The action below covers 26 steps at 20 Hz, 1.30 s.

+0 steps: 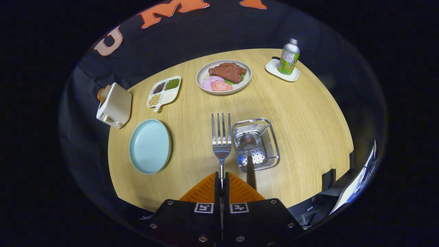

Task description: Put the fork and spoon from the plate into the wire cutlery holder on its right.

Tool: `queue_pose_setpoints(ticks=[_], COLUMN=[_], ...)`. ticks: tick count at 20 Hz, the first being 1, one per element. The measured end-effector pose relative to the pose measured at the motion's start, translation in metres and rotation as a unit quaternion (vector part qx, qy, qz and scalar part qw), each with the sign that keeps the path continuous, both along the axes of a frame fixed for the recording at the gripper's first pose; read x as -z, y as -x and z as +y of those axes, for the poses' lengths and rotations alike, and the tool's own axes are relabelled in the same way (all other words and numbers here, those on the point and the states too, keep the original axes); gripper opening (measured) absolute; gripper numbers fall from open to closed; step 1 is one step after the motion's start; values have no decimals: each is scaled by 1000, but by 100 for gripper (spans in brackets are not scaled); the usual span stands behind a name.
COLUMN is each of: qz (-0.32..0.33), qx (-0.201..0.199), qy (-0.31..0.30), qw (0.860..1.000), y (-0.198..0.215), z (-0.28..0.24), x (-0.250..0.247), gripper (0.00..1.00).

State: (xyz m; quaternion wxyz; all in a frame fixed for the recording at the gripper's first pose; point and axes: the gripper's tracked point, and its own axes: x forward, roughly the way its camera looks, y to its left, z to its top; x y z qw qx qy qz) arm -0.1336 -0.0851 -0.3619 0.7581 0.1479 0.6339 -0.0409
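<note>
The gripper [221,181] has its fingers closed tight on the handle of the fork [221,137], which projects straight ahead of them, tines pointing away, above the wooden table [301,113]. Just right of the fork stands the wire cutlery holder [271,144], with the spoon [247,141] already inside it. The light blue plate [150,146] lies well left of the fingers.

Wooden bench [301,137] is carrying: toaster [115,105], blue plate [150,146], divided dish [164,91], food plate [224,76], wire cutlery holder [255,144], bottle's saucer [282,71].
</note>
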Motion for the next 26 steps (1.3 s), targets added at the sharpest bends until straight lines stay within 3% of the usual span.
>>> queue_pose_setpoints(ticks=[10,16,21,26], qz=[25,14,-80,-223], qx=[-58,-58,-30,-22], qy=[-7,-6,-22,-5], qw=[998,998,996,975], y=[5,-8,-42,-92], z=[-37,-39,-35,-45], x=[21,17,-34,-106], gripper=[3,10,25,38])
